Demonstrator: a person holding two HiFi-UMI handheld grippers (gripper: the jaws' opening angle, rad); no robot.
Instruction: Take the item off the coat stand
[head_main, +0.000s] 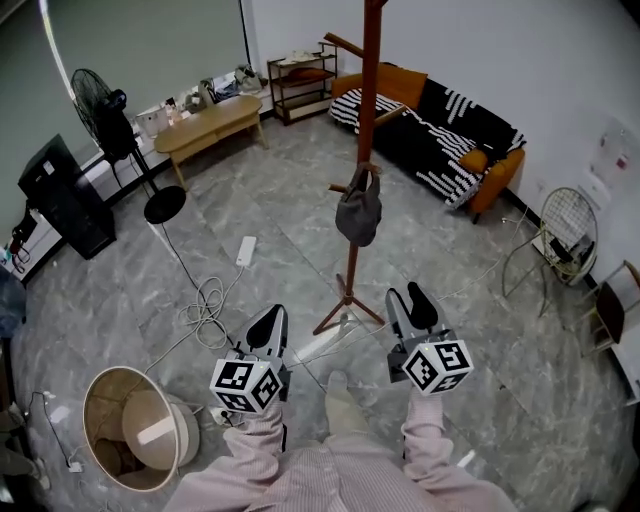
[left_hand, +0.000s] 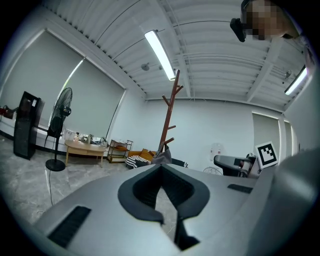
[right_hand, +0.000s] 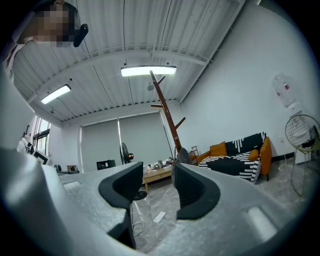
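Note:
A brown wooden coat stand (head_main: 366, 120) rises from the marble floor in the middle of the room. A grey bag (head_main: 358, 212) hangs from one of its low pegs. Both grippers hover low near my knees, short of the stand's feet and apart from the bag. My left gripper (head_main: 270, 328) has its jaws closed together with nothing in them; its own view shows the left gripper (left_hand: 161, 168) aimed at the stand (left_hand: 169, 117) and bag (left_hand: 162, 156). My right gripper (head_main: 412, 303) is open and empty; between the right gripper (right_hand: 157, 170) jaws I see floor, with the bag (right_hand: 183, 156) just above the right jaw.
A wicker basket (head_main: 128, 428) sits at the lower left. A white power strip (head_main: 245, 250) with a coiled cable lies left of the stand. A standing fan (head_main: 100, 100), a wooden table (head_main: 208, 125), a striped sofa (head_main: 440, 130) and a wire chair (head_main: 565, 232) ring the room.

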